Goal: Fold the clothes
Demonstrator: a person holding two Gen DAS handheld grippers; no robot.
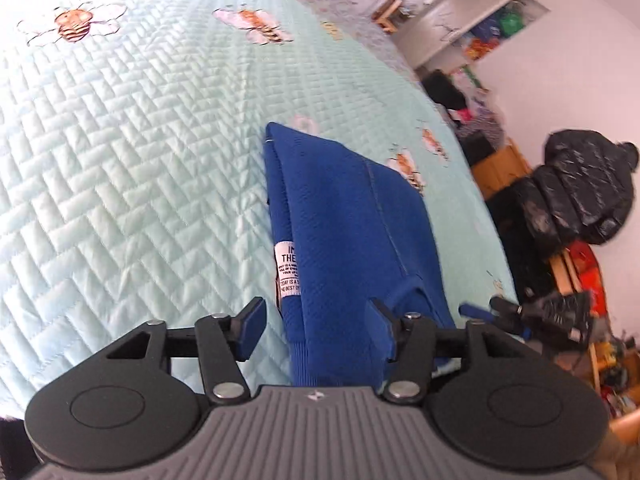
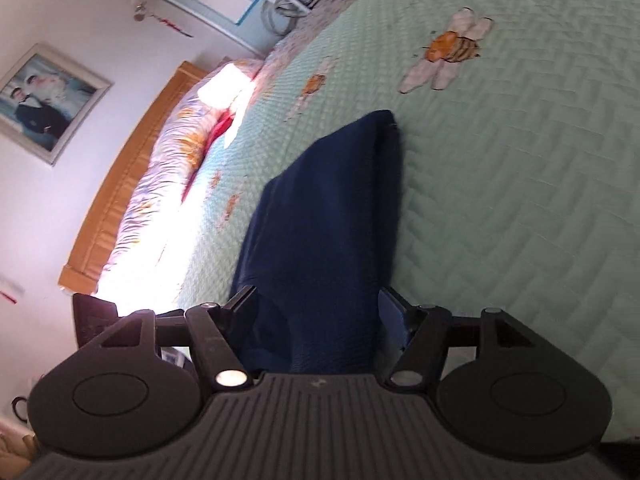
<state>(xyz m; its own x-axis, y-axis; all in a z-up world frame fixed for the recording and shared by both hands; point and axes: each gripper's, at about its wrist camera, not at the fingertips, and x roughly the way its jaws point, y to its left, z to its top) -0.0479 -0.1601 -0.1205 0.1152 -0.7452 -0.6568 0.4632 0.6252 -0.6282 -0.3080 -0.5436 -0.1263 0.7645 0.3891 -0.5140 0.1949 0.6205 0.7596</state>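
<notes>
Presently: left claw (image 1: 316,330), jaws spread, pads clear of the cloth; right claw (image 2: 316,316), jaws likewise spread, gripping nothing. Between both pairs of fingers lies the folded blue garment (image 1: 344,220), flat on the bed, its white label (image 1: 289,276) showing at one fold. Beneath: pale green quilted bedspread (image 1: 120,160) with embroidered bees (image 1: 74,24).
</notes>
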